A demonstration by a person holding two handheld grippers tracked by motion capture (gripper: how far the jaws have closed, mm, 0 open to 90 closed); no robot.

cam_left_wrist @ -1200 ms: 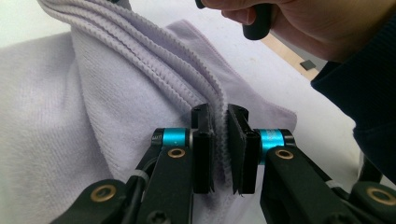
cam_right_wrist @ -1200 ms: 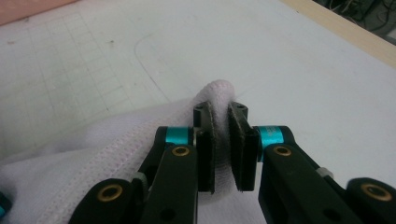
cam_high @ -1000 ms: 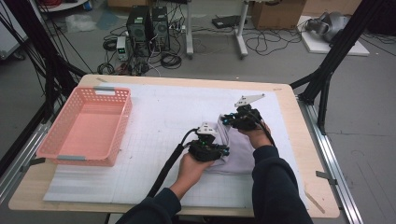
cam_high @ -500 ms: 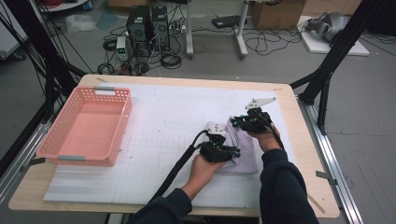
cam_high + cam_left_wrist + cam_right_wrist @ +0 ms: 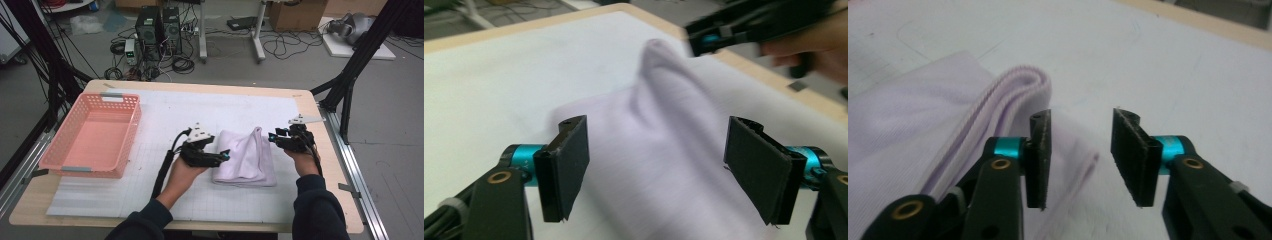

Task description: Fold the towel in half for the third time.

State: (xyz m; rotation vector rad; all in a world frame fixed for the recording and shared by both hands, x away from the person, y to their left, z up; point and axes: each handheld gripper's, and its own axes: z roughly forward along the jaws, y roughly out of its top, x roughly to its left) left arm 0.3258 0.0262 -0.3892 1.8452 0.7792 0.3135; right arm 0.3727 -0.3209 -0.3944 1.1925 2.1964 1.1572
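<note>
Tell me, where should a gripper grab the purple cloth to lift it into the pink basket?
Probably at the thick folded edge of the purple cloth, coming in level from the right gripper side. There the layers are stacked and raised into a ridge, so both pads could close over all of them at once. The flat middle gives the pads little to pinch.

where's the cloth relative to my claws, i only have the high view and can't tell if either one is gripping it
Observer: In the left gripper view the left claw is open, its pads clear of the folded lilac cloth lying past them.
Operator: and the right one
Observer: In the right gripper view the right claw is open too, nothing pinched; its jaws have just been opening.
Operator: what's in front of it
Observer: The cloth's layered folded edge, just left of its left pad.
</note>
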